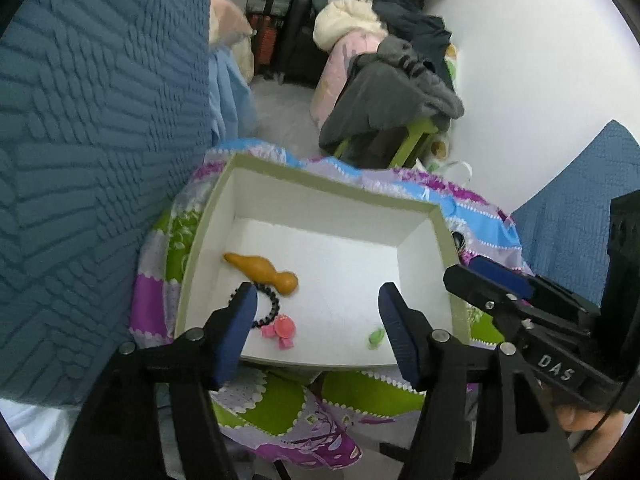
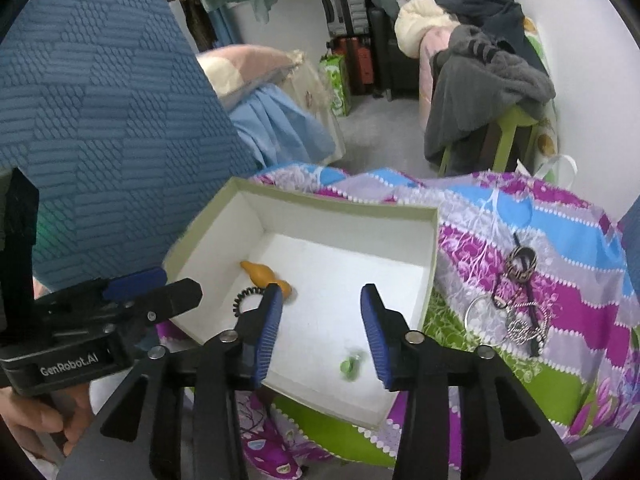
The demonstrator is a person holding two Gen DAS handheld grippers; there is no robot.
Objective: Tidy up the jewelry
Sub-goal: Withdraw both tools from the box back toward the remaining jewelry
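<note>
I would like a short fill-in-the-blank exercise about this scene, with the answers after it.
1. The orange gourd-shaped piece lies inside the white ____.
2. Both the left gripper and the right gripper are ____.
3. The metal rings and chains lie ____ the box, on the patterned cloth.

Answers: box; open; outside

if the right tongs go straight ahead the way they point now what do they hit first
Probably the bare white floor of the box, past the small green piece lying near the right tongs. Depth is unclear, but nothing else sits between the open jaws.
</note>
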